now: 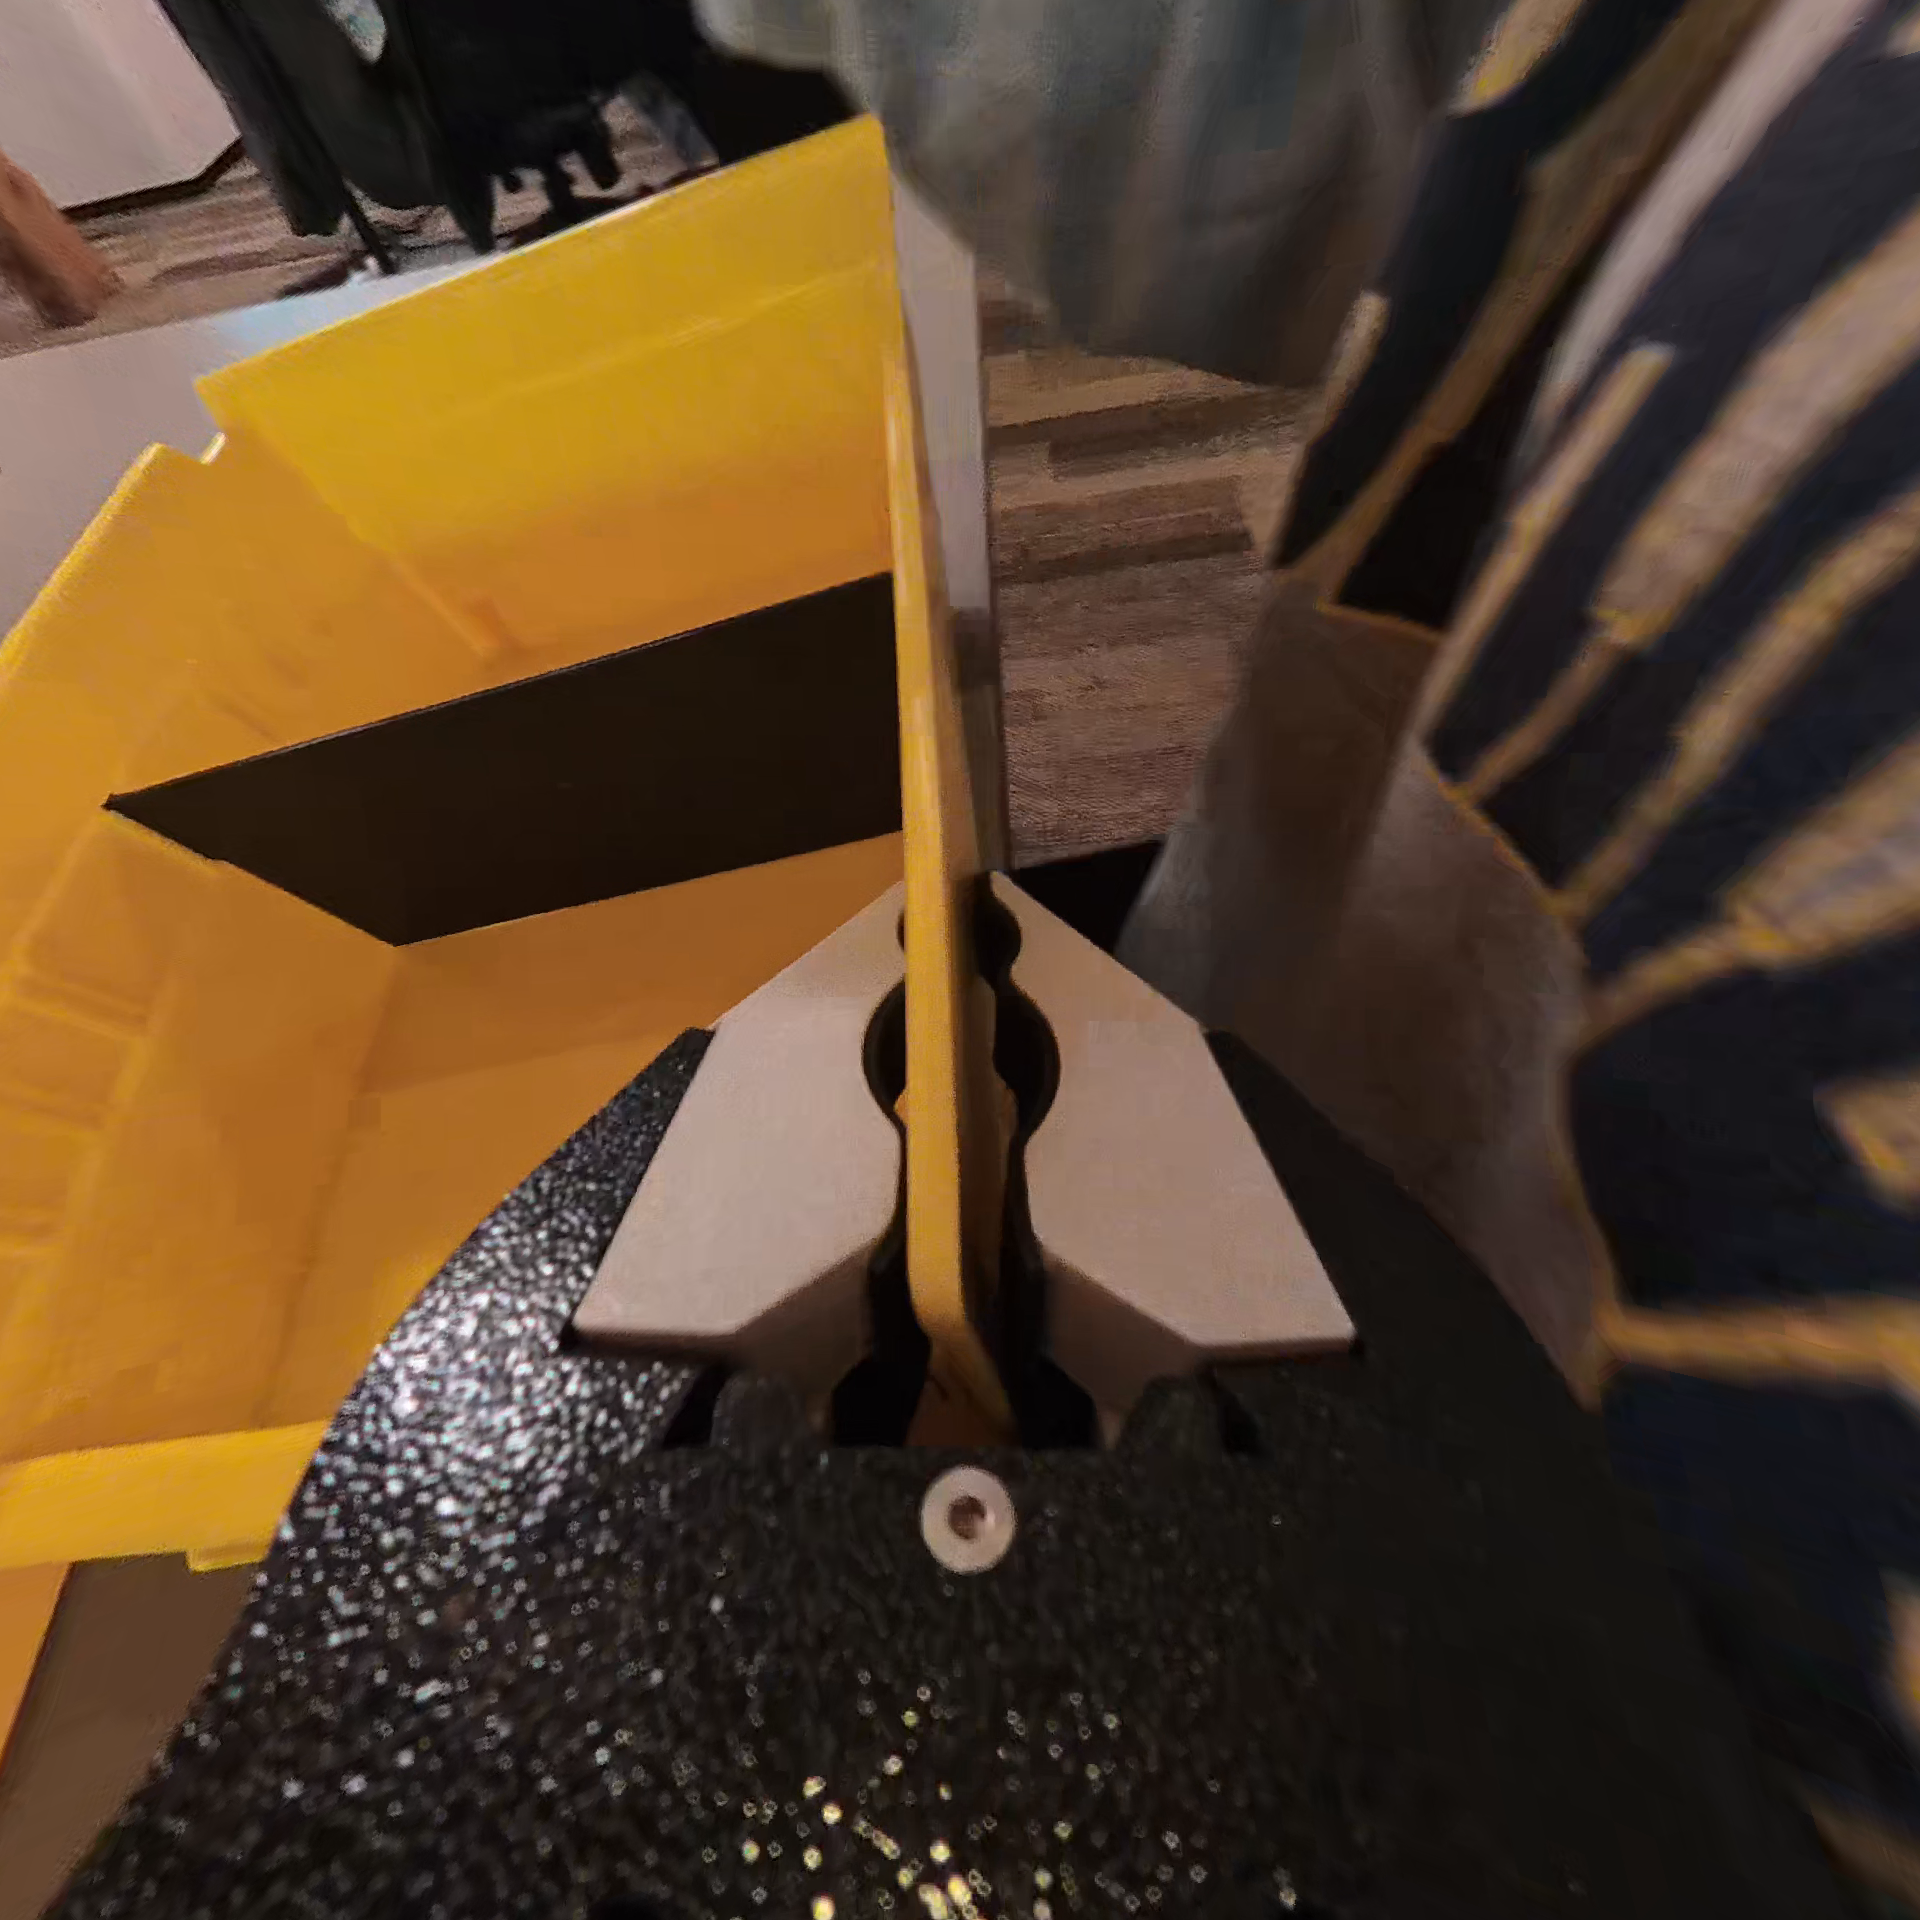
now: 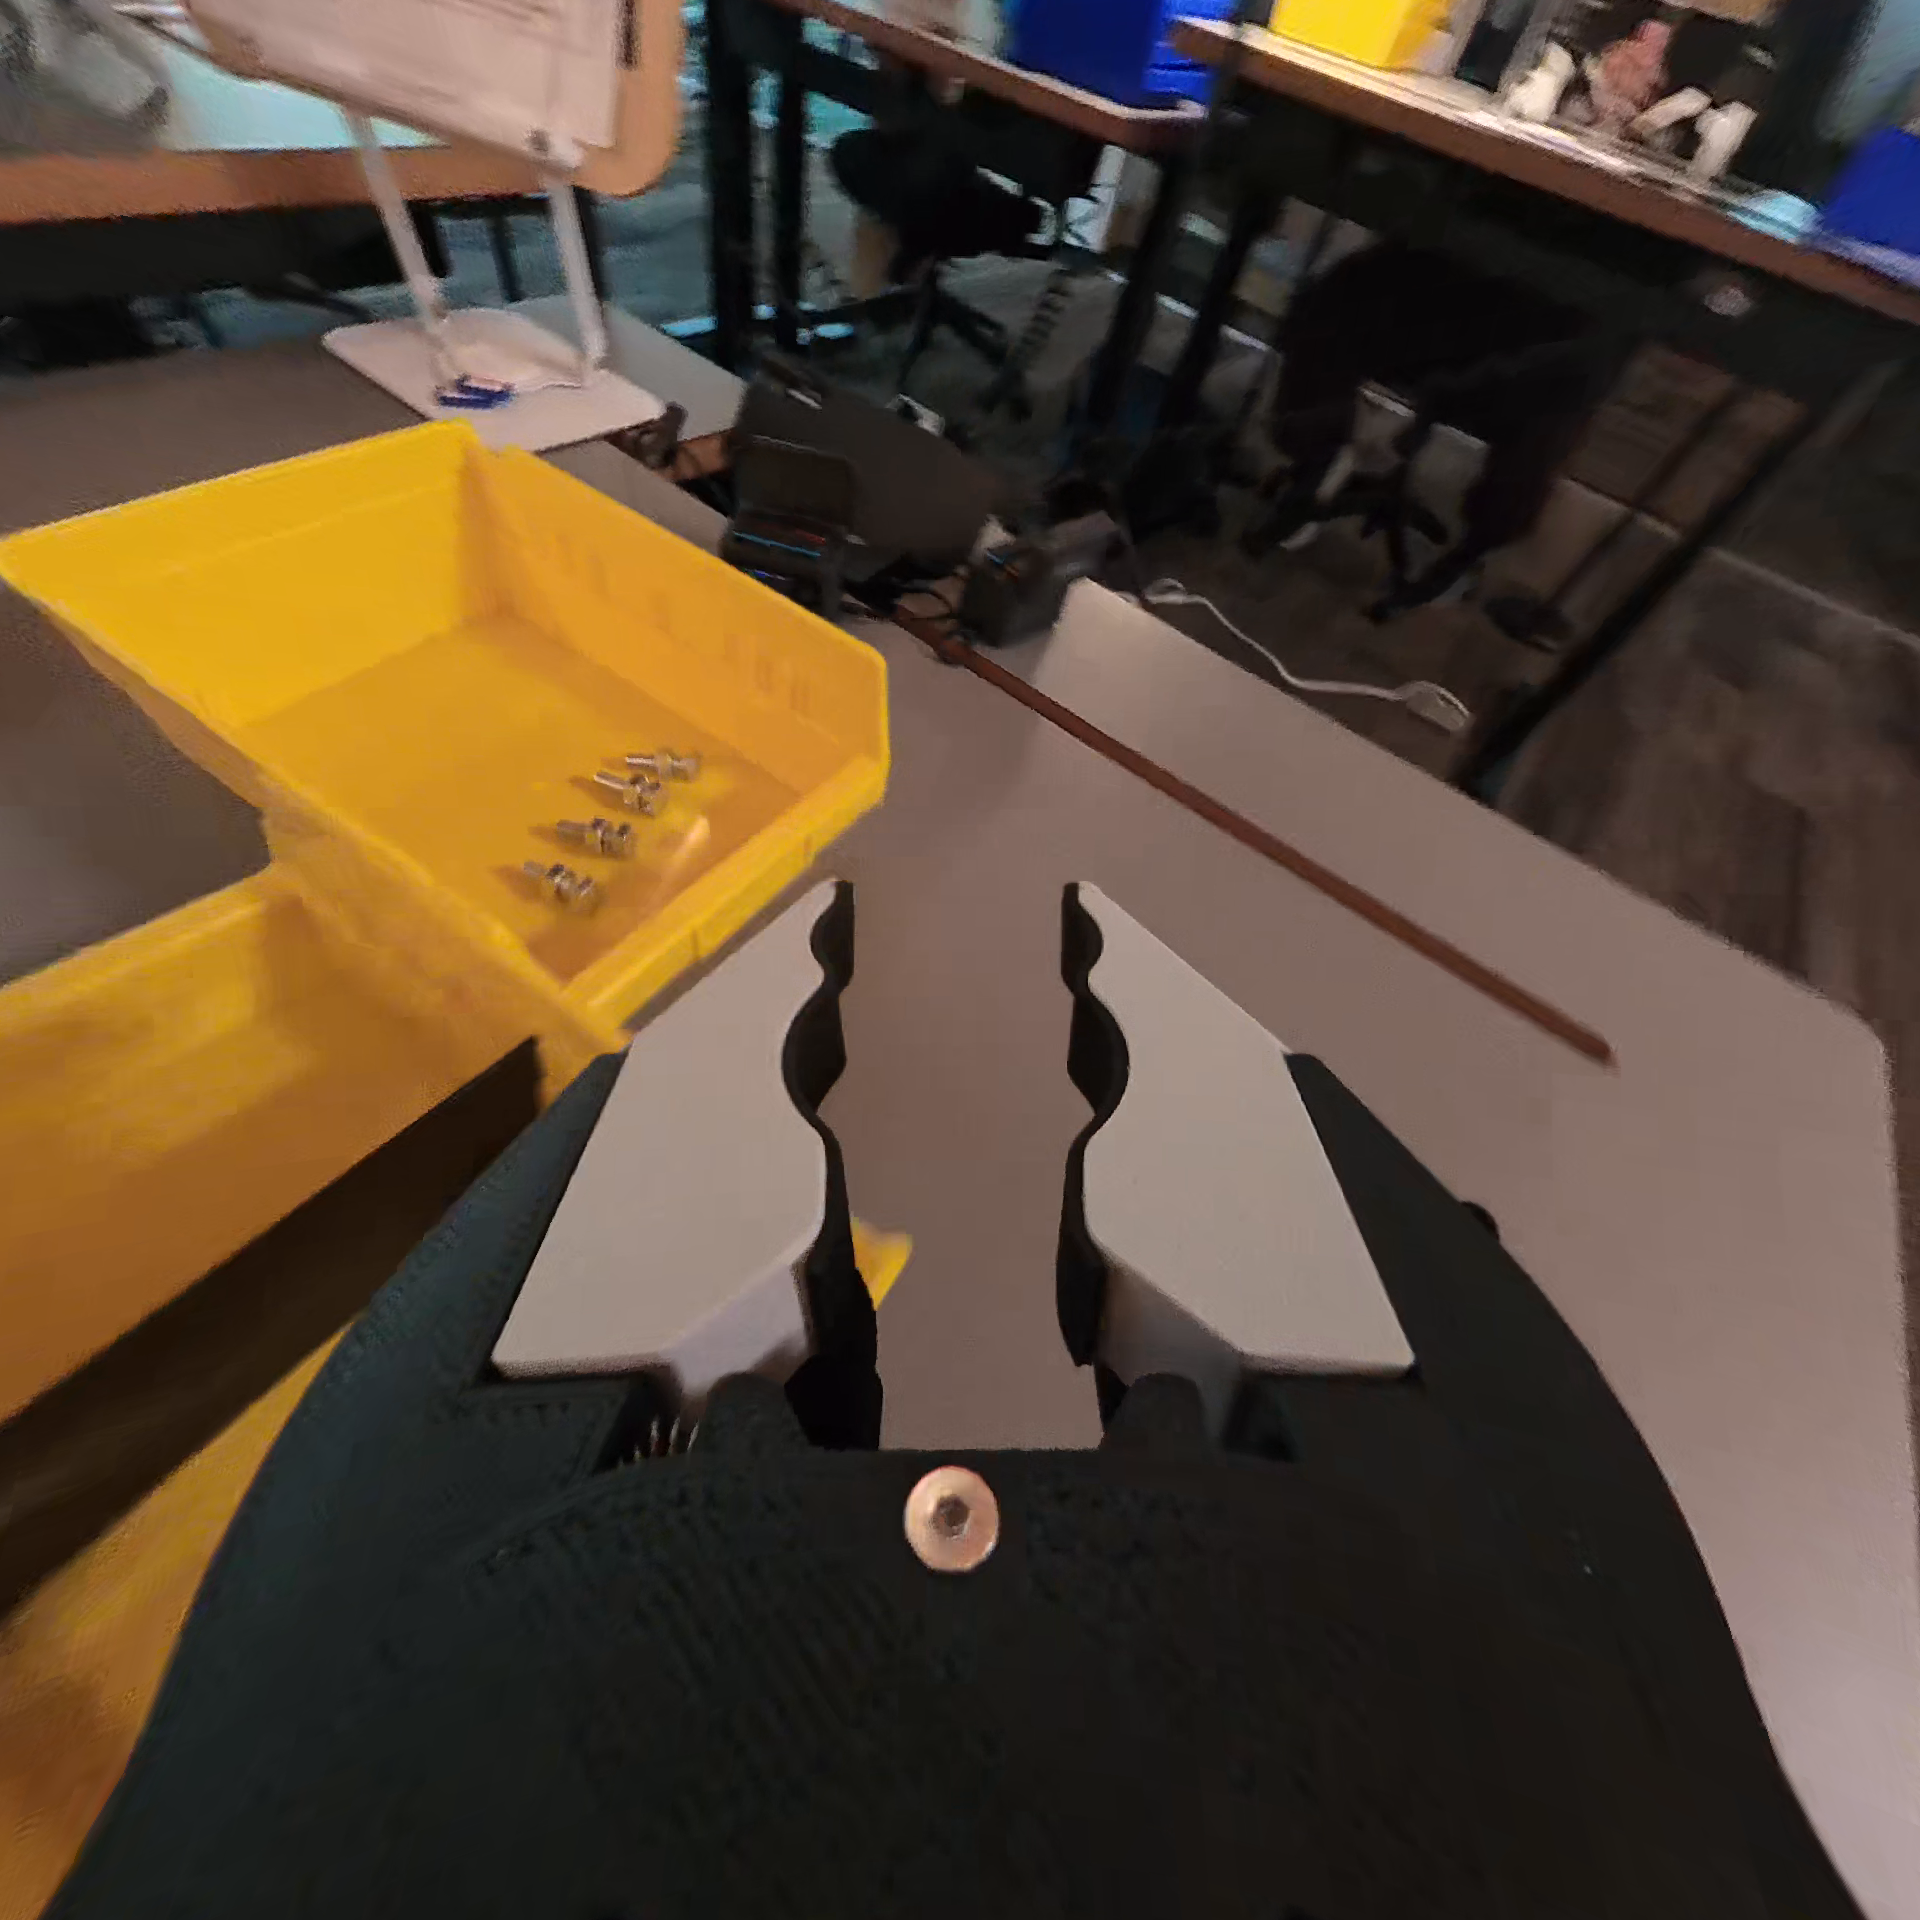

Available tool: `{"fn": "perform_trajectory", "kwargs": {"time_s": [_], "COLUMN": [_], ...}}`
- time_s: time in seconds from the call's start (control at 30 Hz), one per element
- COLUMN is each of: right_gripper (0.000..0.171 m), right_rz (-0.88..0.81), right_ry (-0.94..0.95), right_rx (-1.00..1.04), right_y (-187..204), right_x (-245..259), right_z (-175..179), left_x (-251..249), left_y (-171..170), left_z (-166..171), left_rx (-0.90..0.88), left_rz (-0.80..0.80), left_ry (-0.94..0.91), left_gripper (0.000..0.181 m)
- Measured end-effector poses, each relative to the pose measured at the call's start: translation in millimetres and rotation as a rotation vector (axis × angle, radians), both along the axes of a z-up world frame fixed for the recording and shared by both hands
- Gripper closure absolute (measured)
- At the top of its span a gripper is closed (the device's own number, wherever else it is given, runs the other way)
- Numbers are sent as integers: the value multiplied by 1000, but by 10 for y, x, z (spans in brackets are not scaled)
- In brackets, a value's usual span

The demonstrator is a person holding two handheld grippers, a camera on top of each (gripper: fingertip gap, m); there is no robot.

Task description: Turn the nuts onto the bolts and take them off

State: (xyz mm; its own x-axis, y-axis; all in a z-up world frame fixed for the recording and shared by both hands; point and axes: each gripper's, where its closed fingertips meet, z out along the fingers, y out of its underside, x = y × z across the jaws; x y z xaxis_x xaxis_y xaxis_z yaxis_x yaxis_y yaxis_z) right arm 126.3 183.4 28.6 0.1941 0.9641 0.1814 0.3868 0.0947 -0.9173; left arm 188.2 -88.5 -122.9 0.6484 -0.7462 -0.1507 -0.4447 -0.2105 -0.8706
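**L clamped on bin wall, R empty — hardware not picked yet**

L gripper [image 1: 951, 1049]: jaws closed tight on the side wall of the near yellow bin [image 1: 582, 468], wall edge runs straight up between the fingers. Black divider [image 1: 520, 769] crosses the bin interior. No nuts/bolts visible in L view; the floor that shows is bare, rest hidden by the gripper body.

R gripper [image 2: 958, 1039]: jaws apart, moderate gap, holding nothing, grey table [image 2: 1558, 1195] showing through the gap. It hovers above table just right of the bins.

Task hardware: four small bolts [image 2: 608, 826] lying in a loose row on the floor of the far yellow bin [image 2: 436, 644], fwd-left of R tips. Look like nuts/washers already on the shanks, but too small + blurred to confirm.

Judgement, step in hand = L steadies bin, R goes in for a bolt:
- keep L grip as is so the bin doesn't slide
- swing R left over the low front lip, come down steep; far-bin walls are close
- take nearest bolt first, it sits a little apart from the others
- grip across head or shank, leave nut end exposed for L to turn
- parts small/round → close slow, seat in finger notch, else it'll skitter
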Motion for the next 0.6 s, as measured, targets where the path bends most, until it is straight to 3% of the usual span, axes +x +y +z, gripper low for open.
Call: {"fn": "perform_trajectory", "kwargs": {"time_s": [0.17,0.33,0.43,0.53,0.6], "right_gripper": [134,129,127,127,127], "right_rz": [-261,-414,-489,-508,-503], "right_ry": [-133,-374,-516,-594,-648], "right_rx": [-17,-119,-80,-125,-150], "right_y": [157,267,444,563,608], "right_x": [1000,1524,1679,1739,1762], "right_z": [-284,-853,-1078,-1244,-1325], "left_x": [399,688,786,317,-434], "left_y": [614,1113,1132,1031,929], "left_z": [-152,-201,14,502,754], "left_rx": [2,-26,-52,51,88], "left_rz": [83,122,102,252,485], "left_ry": [119,113,1,-101,-124], "left_gripper": [177,177,147,130,135]}}
